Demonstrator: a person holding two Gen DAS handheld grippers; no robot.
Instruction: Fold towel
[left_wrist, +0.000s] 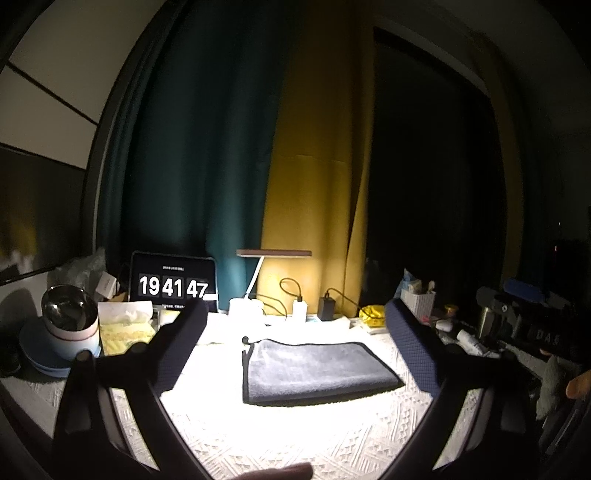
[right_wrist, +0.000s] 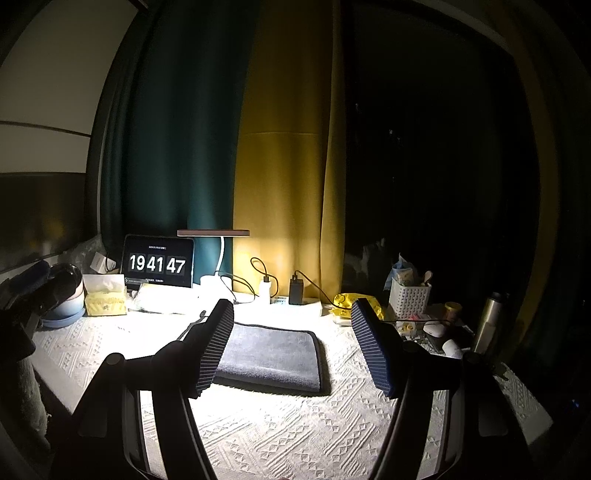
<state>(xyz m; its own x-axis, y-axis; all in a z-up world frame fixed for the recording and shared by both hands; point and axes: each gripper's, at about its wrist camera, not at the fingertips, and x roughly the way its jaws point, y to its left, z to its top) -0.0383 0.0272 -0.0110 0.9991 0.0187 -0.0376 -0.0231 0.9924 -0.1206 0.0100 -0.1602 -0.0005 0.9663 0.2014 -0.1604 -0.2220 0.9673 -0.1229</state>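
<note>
Both jaws stood wide and empty; we held left gripper (left_wrist: 295, 354) and right gripper (right_wrist: 291, 350) off the towel (left_wrist: 317, 369), apparently folded.

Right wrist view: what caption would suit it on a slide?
Open right gripper hovers over a folded grey towel on a lamp-lit table.
</note>
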